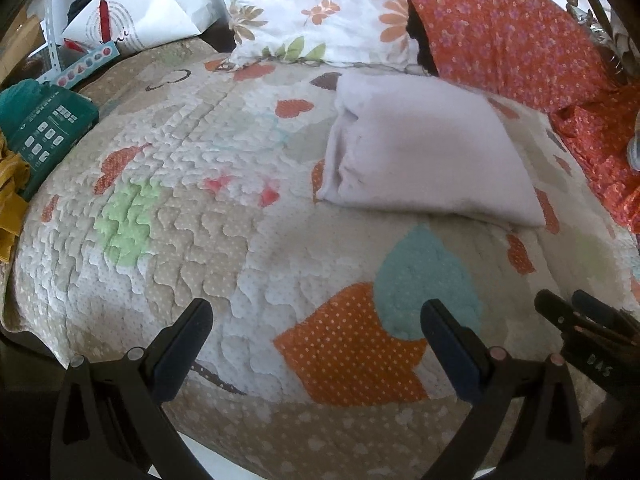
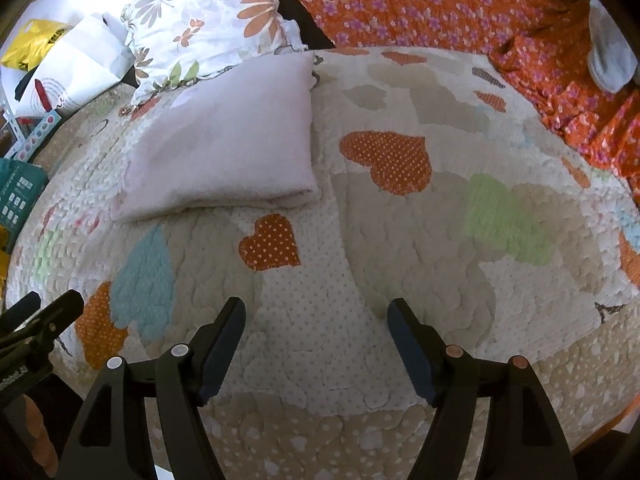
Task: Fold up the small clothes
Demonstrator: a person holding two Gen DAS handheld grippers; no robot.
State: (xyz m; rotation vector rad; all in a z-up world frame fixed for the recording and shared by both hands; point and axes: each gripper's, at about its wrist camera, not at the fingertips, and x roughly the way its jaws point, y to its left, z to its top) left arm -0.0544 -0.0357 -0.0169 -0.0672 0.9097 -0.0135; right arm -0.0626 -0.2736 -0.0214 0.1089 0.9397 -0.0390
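Note:
A folded pale lilac cloth (image 1: 424,148) lies on the quilted bedspread (image 1: 200,220), ahead and right of my left gripper (image 1: 316,320). In the right wrist view the folded cloth (image 2: 224,148) lies ahead and to the left of my right gripper (image 2: 316,316). Both grippers are open and empty, hovering over the quilt's near edge, apart from the cloth. The right gripper (image 1: 576,308) shows at the left view's right edge; the left gripper (image 2: 44,312) shows at the right view's left edge.
A floral pillow (image 1: 320,12) and orange flowered fabric (image 1: 512,36) lie behind the cloth. A white paper bag (image 1: 140,12), a teal package (image 1: 44,128) and mustard fabric (image 1: 12,200) sit at the left. A grey-white item (image 2: 612,60) lies at far right.

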